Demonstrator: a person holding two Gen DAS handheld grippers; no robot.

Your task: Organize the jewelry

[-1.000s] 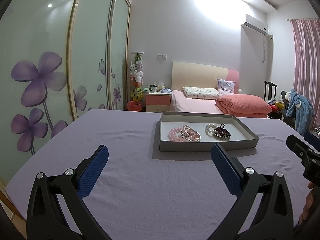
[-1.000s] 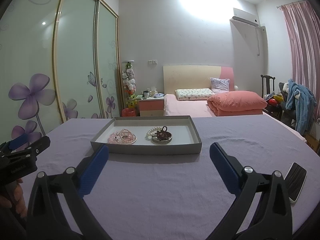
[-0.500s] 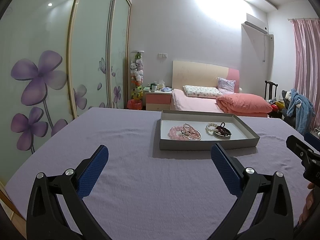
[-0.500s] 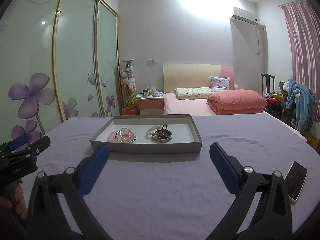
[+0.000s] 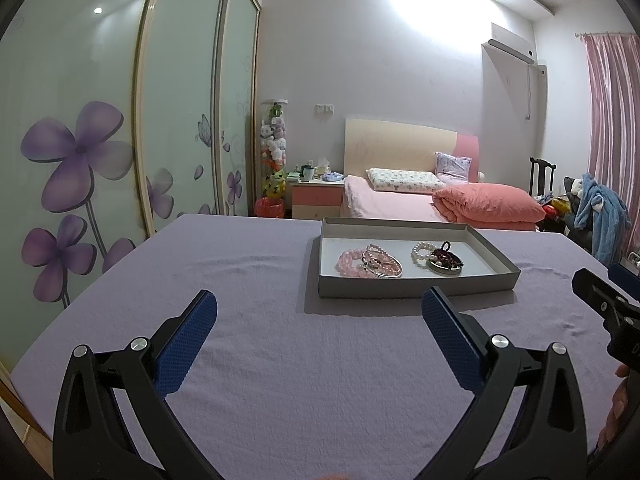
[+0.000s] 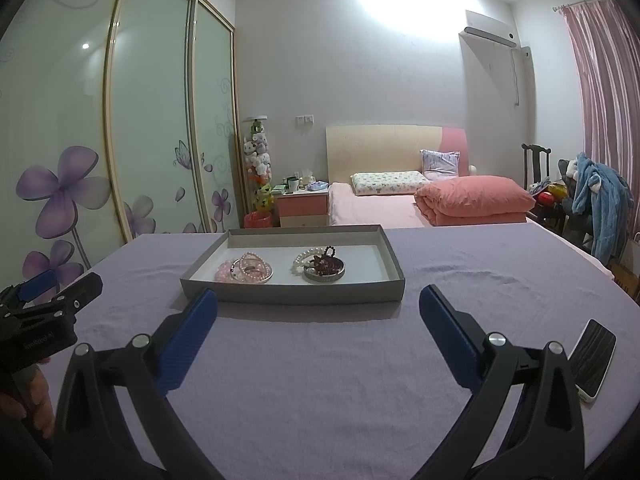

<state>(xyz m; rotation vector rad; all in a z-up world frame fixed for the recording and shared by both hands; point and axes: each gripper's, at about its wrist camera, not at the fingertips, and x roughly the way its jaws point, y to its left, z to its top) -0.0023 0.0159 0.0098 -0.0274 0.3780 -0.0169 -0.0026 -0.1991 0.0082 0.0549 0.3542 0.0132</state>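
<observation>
A grey shallow box point(image 5: 416, 290) point(image 6: 292, 292) stands on the purple table cloth ahead of both grippers. Inside lie pink bead bracelets point(image 5: 352, 263) point(image 6: 244, 270) with a silver bangle point(image 5: 386, 270), a white pearl bracelet point(image 5: 420, 254) point(image 6: 306, 258), and dark red beads on a round metal dish point(image 5: 444, 264) point(image 6: 325, 269). My left gripper point(image 5: 319, 312) is open and empty, short of the box. My right gripper point(image 6: 318, 312) is open and empty, just before the box's near wall.
A phone point(image 6: 594, 360) lies on the cloth at the right. The other gripper shows at each view's edge point(image 5: 604, 308) point(image 6: 44, 308). Behind the table are a bed point(image 5: 440, 200), a nightstand point(image 5: 316, 200) and a wardrobe with flower doors point(image 5: 120, 140).
Both views tilt slightly, so the box sits a touch higher in frame. The grippers stay open and nothing in the box moved.
</observation>
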